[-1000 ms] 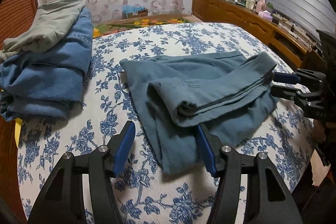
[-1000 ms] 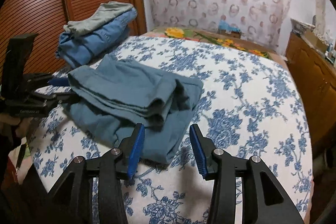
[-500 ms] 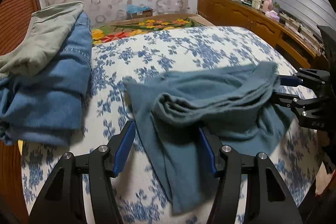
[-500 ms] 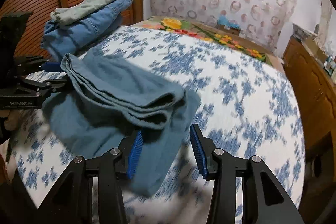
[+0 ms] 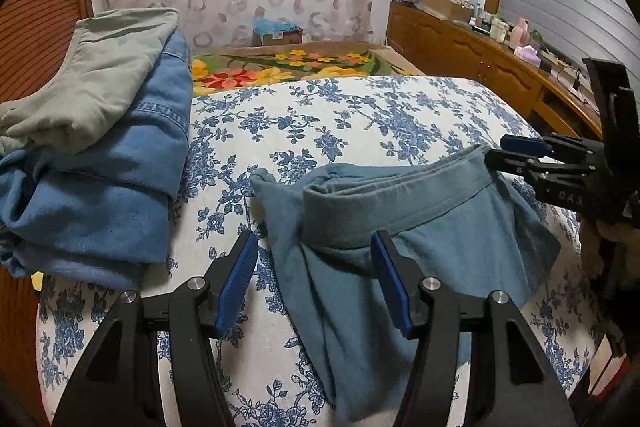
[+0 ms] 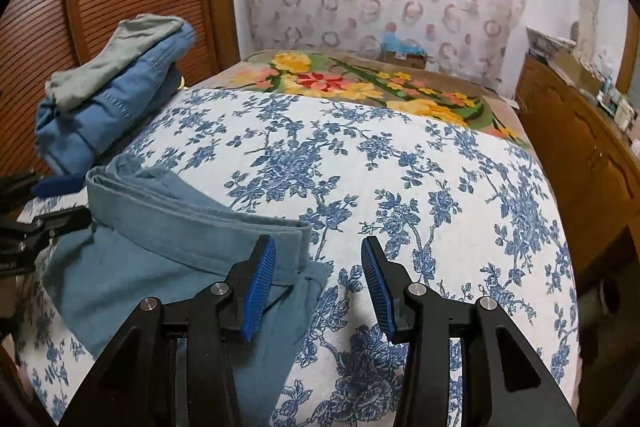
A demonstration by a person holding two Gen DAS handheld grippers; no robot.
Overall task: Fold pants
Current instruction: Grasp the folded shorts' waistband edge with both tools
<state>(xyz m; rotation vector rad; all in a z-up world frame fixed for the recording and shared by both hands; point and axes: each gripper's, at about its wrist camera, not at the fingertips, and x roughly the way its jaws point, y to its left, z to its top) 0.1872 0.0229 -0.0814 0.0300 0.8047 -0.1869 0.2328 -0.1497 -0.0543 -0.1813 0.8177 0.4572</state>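
Note:
The teal pants [image 5: 400, 223] lie folded on the blue-flowered bedspread [image 5: 328, 115], with a thick folded band on top and loose cloth hanging toward the near edge. My left gripper [image 5: 314, 285] is open, its jaws either side of the pants' left end, holding nothing. My right gripper [image 6: 318, 287] is open and empty; its left finger [image 6: 260, 287] lies over the pants' right end [image 6: 192, 227]. Each gripper shows in the other's view, the right gripper [image 5: 520, 151] at the pants' far end and the left gripper [image 6: 52, 195] likewise.
A stack of folded jeans with a grey-green garment on top [image 5: 100, 131] sits at the bed's left, also in the right wrist view [image 6: 116, 87]. A flowered blanket [image 5: 288, 67] lies at the far end. A wooden dresser [image 5: 480, 55] stands on the right.
Both grippers have dropped lower and moved in along the pants' ends. The pants now look bunched, with the folded band raised and cloth hanging toward the near edge.

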